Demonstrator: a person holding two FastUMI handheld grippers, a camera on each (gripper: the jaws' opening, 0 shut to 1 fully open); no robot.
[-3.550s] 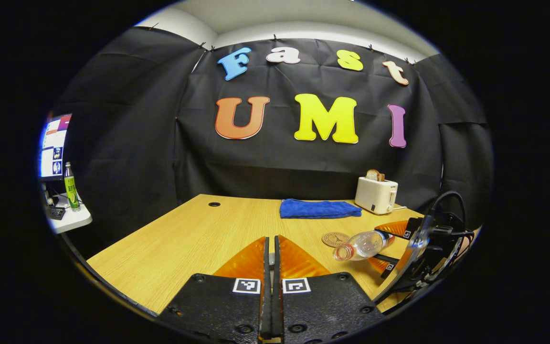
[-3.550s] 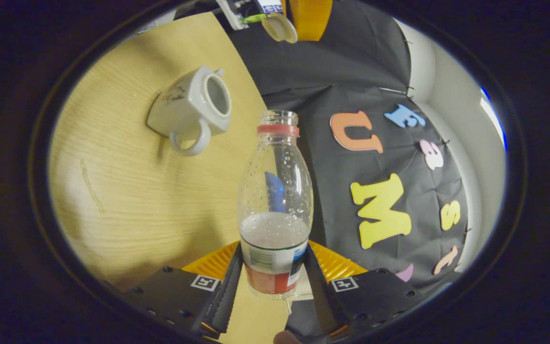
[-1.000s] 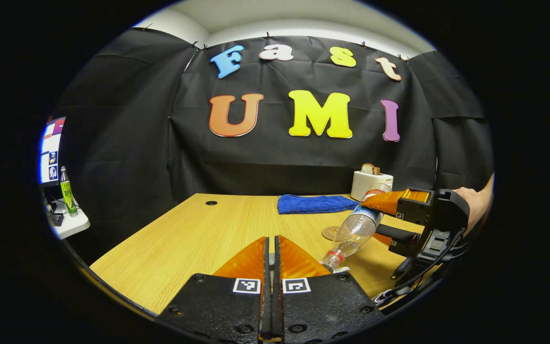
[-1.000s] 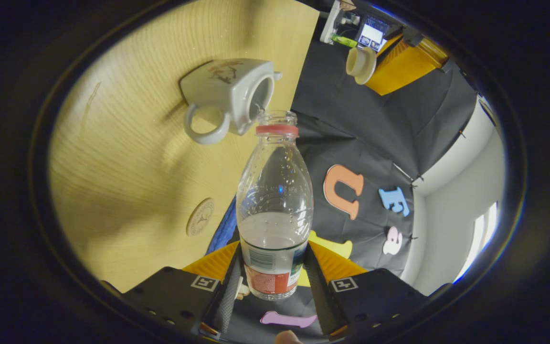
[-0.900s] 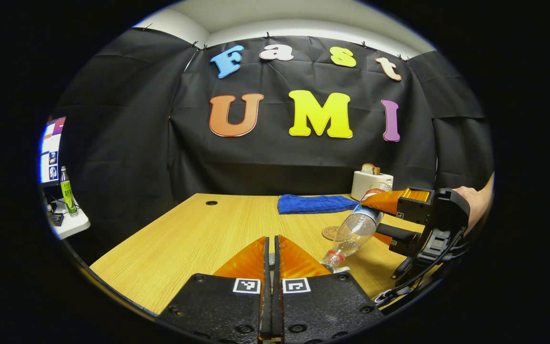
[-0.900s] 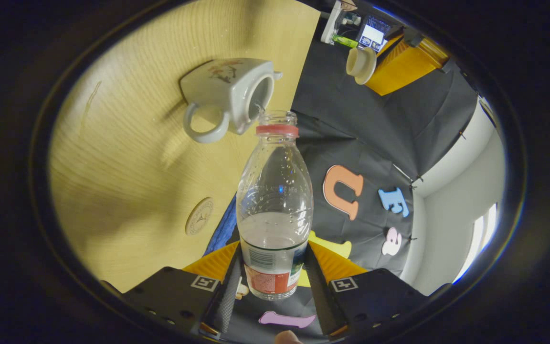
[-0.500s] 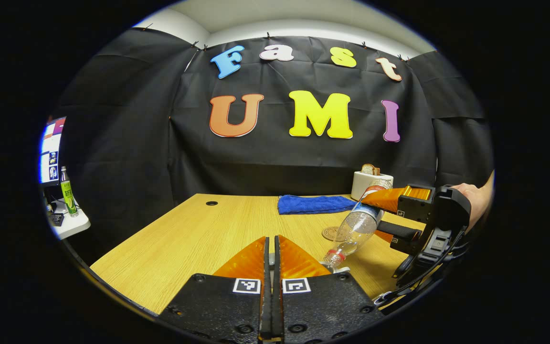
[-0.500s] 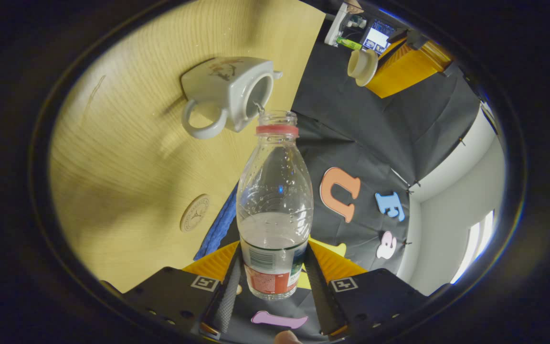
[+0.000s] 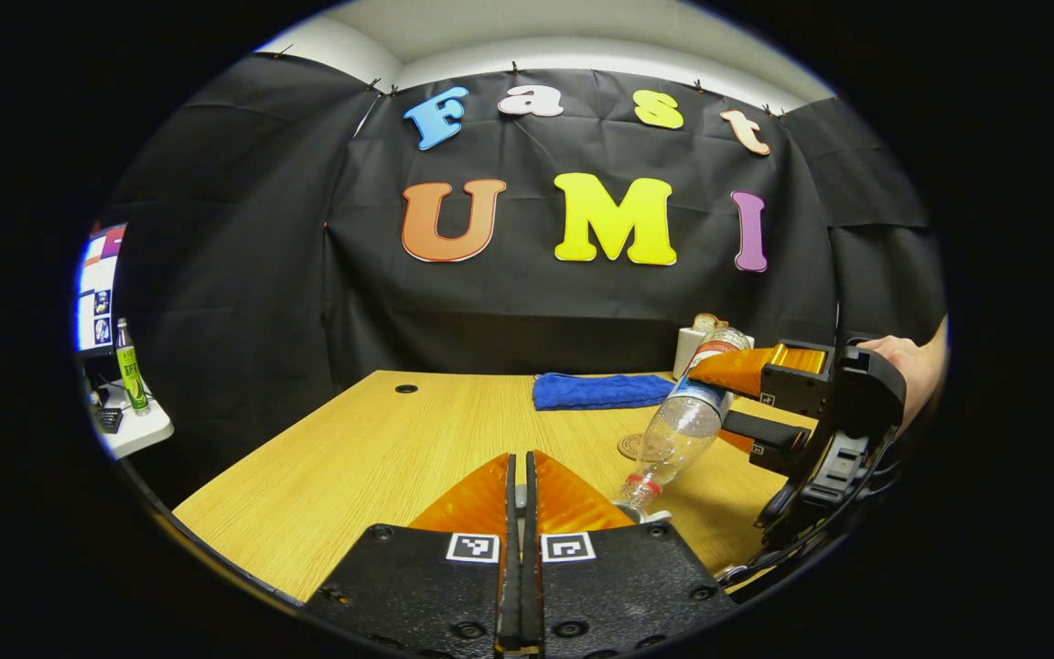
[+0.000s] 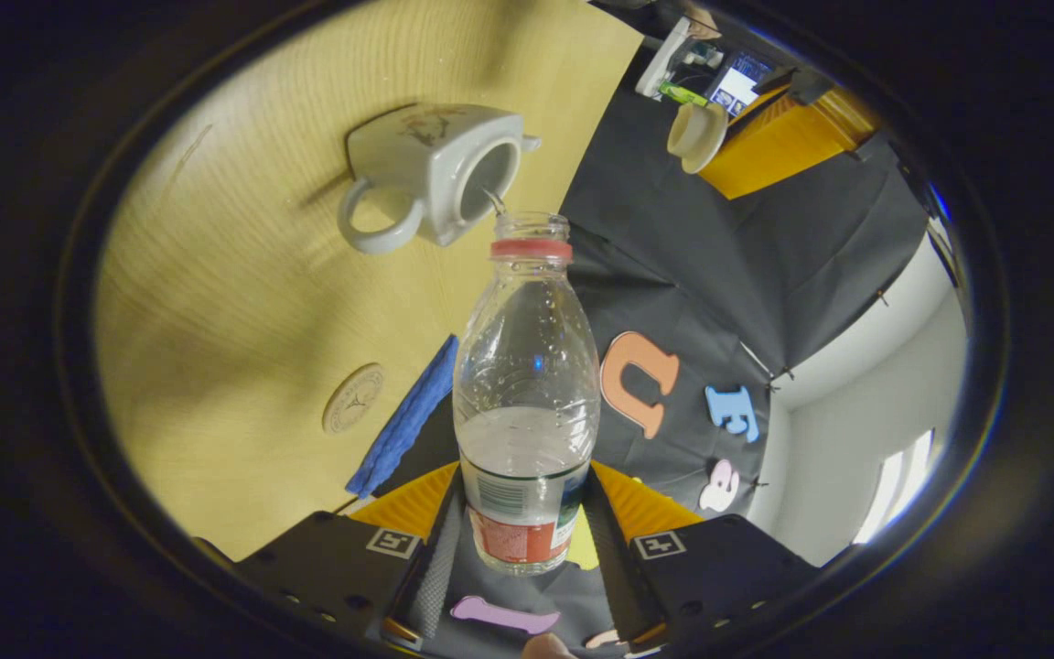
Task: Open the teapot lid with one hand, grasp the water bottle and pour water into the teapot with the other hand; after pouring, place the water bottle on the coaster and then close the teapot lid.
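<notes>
clear plastic bottle [image 10: 527, 384], glossy ceramic teapot [image 10: 435, 174], wood-grain table [image 10: 243, 302]

Left gripper [image 9: 518, 549]: black screwed plates with square white markers, ribbed orange wedges; right gripper [image 9: 769, 412] alike, trailing black cables.

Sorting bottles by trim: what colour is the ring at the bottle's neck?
Red, clearest in the right gripper view on the bottle.

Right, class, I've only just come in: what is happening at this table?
A person is pouring water into a teapot. The right gripper clamps a water bottle, tipped mouth-down over the teapot's open top, a thin stream running in. The left gripper, fingers together, holds the teapot lid up and aside. The coaster lies bare on the wooden table, beside a blue cloth.
</notes>
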